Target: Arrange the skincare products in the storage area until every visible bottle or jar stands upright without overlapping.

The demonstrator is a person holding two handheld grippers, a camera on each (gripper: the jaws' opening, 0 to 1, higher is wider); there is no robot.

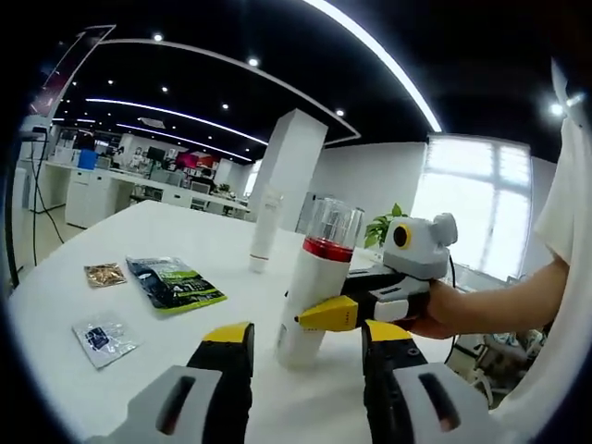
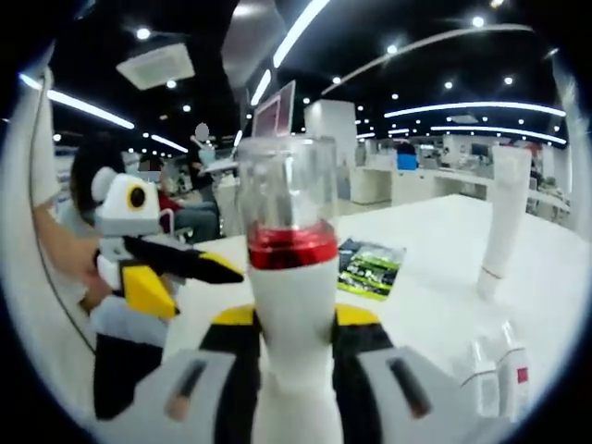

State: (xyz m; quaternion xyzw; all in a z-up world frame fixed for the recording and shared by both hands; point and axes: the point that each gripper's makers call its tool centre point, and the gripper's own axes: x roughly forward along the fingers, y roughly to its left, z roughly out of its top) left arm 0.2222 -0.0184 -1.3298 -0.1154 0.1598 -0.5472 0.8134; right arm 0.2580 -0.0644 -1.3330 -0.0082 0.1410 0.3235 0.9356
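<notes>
R gripper (image 2: 294,344) clamps bottle (image 2: 294,277), upright

Grey grippers (image 1: 305,370) w/ black fingers (image 1: 227,379), yellow tips; white sleeve (image 1: 564,213).

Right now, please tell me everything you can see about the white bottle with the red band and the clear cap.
The white bottle stands upright on the white table. Its body looks like smooth white plastic, with a red band under a clear, see-through cap on top. In the left gripper view, the right gripper reaches in from the right and its yellow-tipped jaws close around the bottle's middle. In the right gripper view, the bottle rises directly between those jaws. The left gripper is open just in front of it, not touching.
</notes>
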